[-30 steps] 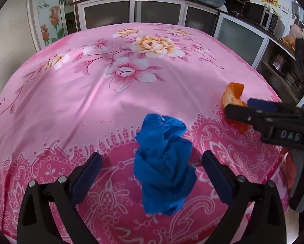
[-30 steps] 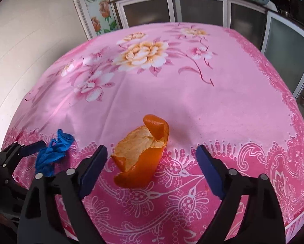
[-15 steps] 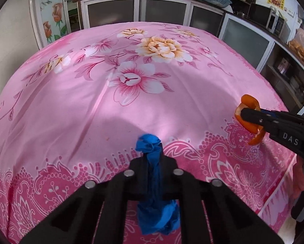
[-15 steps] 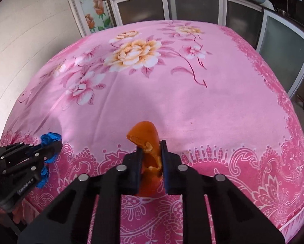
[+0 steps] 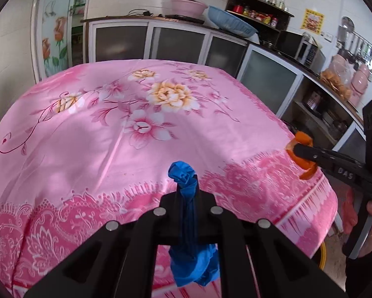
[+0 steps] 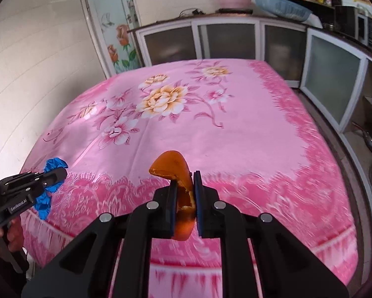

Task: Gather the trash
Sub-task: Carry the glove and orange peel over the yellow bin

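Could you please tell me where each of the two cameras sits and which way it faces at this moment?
Left wrist: sits on the left gripper, facing across the pink floral tablecloth toward the cabinets; its fingers clamp a crumpled blue plastic wrapper.
Right wrist: sits on the right gripper, facing the same way; its fingers pinch an orange peel.
Shared: each view shows the other gripper with its trash and the holding hand, plus the tablecloth and grey-doored cabinets.
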`<state>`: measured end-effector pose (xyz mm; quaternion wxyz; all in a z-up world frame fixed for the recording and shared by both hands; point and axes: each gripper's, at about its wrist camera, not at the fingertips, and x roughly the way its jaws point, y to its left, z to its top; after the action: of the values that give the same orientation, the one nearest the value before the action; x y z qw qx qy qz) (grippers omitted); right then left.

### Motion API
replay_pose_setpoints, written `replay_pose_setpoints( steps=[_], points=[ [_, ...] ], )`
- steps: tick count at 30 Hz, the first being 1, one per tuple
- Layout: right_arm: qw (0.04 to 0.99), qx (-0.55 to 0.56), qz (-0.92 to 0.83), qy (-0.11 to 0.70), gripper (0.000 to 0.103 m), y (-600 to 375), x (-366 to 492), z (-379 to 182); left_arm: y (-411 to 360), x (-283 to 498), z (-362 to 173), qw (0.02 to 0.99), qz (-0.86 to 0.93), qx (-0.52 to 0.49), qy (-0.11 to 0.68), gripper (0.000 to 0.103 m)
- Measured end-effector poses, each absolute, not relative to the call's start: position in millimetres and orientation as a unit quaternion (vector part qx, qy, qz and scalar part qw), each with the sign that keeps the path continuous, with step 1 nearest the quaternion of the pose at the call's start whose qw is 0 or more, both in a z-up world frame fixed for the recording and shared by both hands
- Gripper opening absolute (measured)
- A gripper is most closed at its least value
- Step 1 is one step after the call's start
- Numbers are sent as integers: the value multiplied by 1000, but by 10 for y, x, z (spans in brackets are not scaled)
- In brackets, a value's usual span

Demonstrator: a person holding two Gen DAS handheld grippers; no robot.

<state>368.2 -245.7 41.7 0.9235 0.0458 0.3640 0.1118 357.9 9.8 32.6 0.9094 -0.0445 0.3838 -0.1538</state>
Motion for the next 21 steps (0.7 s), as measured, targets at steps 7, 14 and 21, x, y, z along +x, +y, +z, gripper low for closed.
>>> replay_pose_setpoints(
  steps=[7,14,21],
  points=[
    [939,60,58,333,11,-3066,2840,603,-344,3170,480,910,-190,-19,368,5],
    [945,80,-28,315,11,-3831,1935,641,-1196,2745,555,891,-277,21,359,5],
    [937,114,-127,306,11,-4571,1048,525,-2266,2321,539,856,-375,68,349,5]
  ],
)
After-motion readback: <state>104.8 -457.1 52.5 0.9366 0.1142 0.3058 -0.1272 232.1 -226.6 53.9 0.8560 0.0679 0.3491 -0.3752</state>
